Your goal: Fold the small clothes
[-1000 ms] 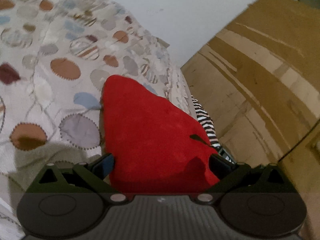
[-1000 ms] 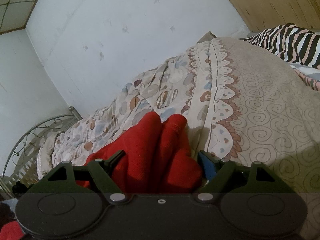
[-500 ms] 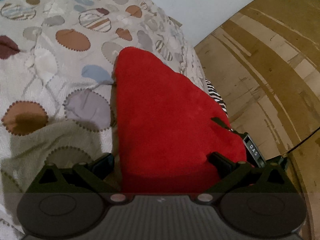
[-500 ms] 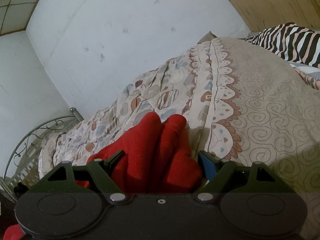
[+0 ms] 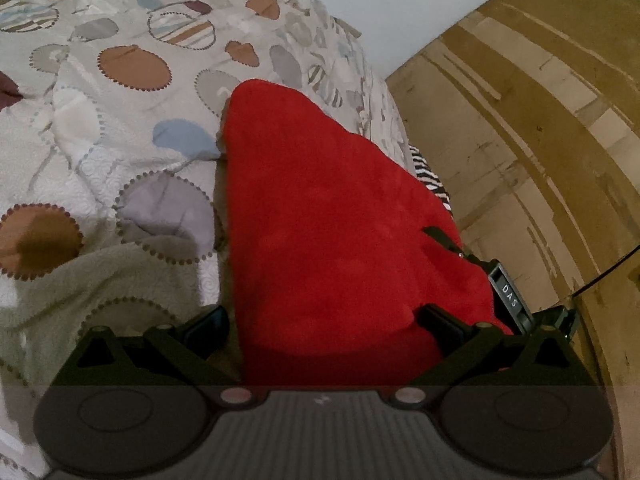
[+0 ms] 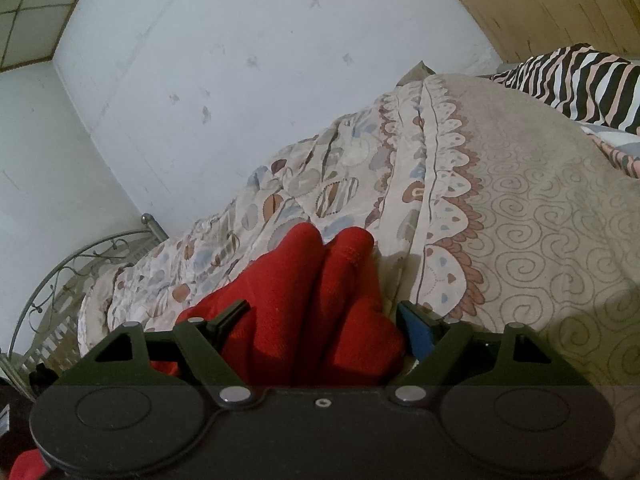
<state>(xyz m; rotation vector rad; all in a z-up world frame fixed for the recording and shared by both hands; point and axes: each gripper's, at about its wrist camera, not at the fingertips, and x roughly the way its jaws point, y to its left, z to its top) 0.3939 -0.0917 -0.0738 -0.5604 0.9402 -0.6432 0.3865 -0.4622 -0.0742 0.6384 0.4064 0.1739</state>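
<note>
A small red garment (image 5: 320, 232) lies on the patterned bedspread (image 5: 100, 120) and fills the gap of my left gripper (image 5: 324, 320), whose jaws stand wide apart at either side of its near edge. In the right wrist view the same red garment (image 6: 316, 308) bunches in folds between the wide-apart jaws of my right gripper (image 6: 324, 324). The cloth hides the inner faces of both grippers' pads, so contact cannot be judged. The other gripper's black body (image 5: 508, 292) shows beyond the cloth's right edge in the left wrist view.
A zebra-striped cloth (image 6: 580, 80) lies at the bed's far right; it also shows in the left wrist view (image 5: 432, 176). A wooden panel (image 5: 520, 140) stands right of the bed. A metal bed frame (image 6: 72, 272) and white wall (image 6: 240, 80) lie beyond.
My left gripper has swung along the garment, bringing more of the wooden panel and the other gripper's body into view. The right gripper has barely moved.
</note>
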